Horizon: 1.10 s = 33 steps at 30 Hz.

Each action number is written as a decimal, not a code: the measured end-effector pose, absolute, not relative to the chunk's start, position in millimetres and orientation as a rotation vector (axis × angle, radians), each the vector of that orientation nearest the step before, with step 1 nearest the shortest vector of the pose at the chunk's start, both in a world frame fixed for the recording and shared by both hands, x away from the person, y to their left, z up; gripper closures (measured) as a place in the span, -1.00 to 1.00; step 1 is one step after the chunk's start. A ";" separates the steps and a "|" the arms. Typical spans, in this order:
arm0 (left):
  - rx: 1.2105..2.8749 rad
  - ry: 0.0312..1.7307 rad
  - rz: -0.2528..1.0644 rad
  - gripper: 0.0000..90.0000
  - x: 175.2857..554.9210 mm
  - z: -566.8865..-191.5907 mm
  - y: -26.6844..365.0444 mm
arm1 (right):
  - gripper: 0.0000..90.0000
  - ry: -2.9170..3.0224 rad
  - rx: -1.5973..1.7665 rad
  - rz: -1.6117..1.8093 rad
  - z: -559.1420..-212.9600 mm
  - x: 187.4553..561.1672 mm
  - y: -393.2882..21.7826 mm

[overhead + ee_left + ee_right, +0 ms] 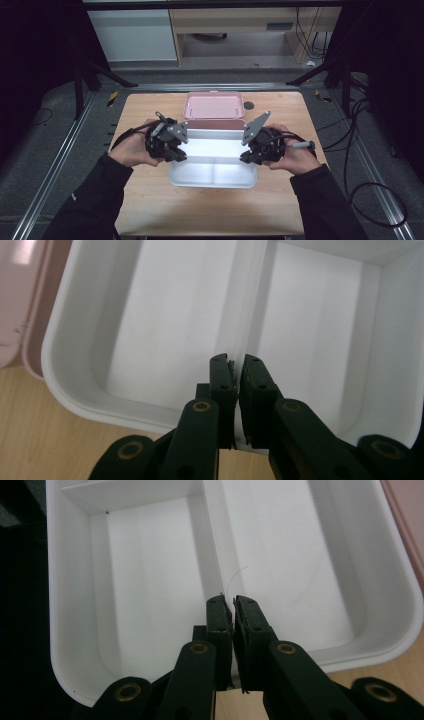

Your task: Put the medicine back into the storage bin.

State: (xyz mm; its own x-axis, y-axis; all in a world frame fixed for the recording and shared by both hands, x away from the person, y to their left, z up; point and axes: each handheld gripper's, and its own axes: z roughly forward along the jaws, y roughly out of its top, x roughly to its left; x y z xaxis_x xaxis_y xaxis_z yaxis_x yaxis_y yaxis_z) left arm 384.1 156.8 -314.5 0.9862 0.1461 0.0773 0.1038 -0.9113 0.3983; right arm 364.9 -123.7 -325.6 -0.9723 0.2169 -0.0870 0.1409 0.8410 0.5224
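Wood table (150, 210); both grippers clamp white tray (214, 176) walls, pink lid (214, 106) part-hidden.

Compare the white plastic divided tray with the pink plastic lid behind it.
The white plastic divided tray is white and deep, while the pink plastic lid is pink and shallow. The tray is split into compartments by inner walls; the lid is undivided. The tray is held up at both ends by two grippers; the lid lies on the wooden table. Both are rounded rectangles.

A light wooden tabletop (150, 210) stands on grey carpet floor (50, 150). At twelve o'clock sits a pale wooden desk (240, 20); at eleven, a white cabinet (132, 35). Black cables (360, 150) trail at three o'clock.
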 end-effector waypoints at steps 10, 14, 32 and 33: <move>2.732 0.197 0.142 0.88 442.6 -314.0 157.1 | 0.90 2.861 0.298 0.819 -326.3 423.7 -124.2; 2.731 0.222 0.123 0.87 457.8 -320.1 157.7 | 0.90 2.863 0.320 0.806 -329.3 435.8 -122.8; 2.847 0.229 0.122 0.89 478.5 -366.4 144.2 | 0.84 2.874 0.364 0.724 -373.4 466.8 -115.2; 2.847 0.229 0.122 0.90 478.5 -366.4 144.2 | 0.84 2.874 0.364 0.724 -373.4 466.8 -115.2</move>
